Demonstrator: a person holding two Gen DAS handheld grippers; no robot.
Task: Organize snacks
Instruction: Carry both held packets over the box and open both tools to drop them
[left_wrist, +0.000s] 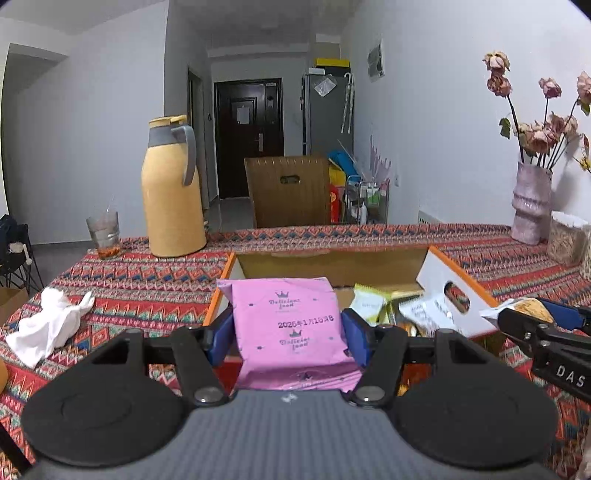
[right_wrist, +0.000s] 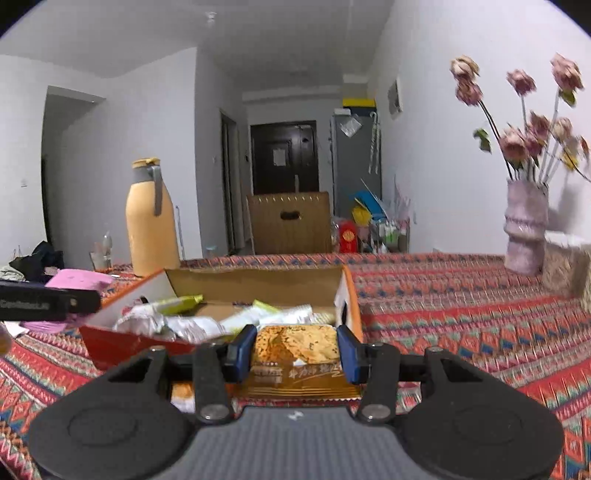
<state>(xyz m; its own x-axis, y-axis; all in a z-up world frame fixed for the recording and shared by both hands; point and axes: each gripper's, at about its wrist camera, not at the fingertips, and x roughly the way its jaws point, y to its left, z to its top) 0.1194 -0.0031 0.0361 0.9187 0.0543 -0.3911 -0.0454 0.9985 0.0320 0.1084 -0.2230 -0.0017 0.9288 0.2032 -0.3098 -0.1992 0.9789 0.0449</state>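
My left gripper (left_wrist: 286, 334) is shut on a pink snack packet (left_wrist: 291, 328) and holds it just in front of the near edge of an open cardboard box (left_wrist: 332, 264) with orange rims. My right gripper (right_wrist: 297, 349) is shut on an orange cracker packet (right_wrist: 299, 354), held at the box's near right corner (right_wrist: 349, 295). Several snack packets (right_wrist: 177, 325) lie inside the box. The right gripper with its packet also shows at the right of the left wrist view (left_wrist: 532, 319), and the left gripper with the pink packet shows at the left of the right wrist view (right_wrist: 79, 280).
A yellow thermos jug (left_wrist: 171, 199) and a glass (left_wrist: 103, 232) stand at the table's far left. A crumpled white tissue (left_wrist: 48, 325) lies on the patterned tablecloth (left_wrist: 147, 273). A vase of dried roses (left_wrist: 530, 203) and a clear container (left_wrist: 567, 240) stand at the far right.
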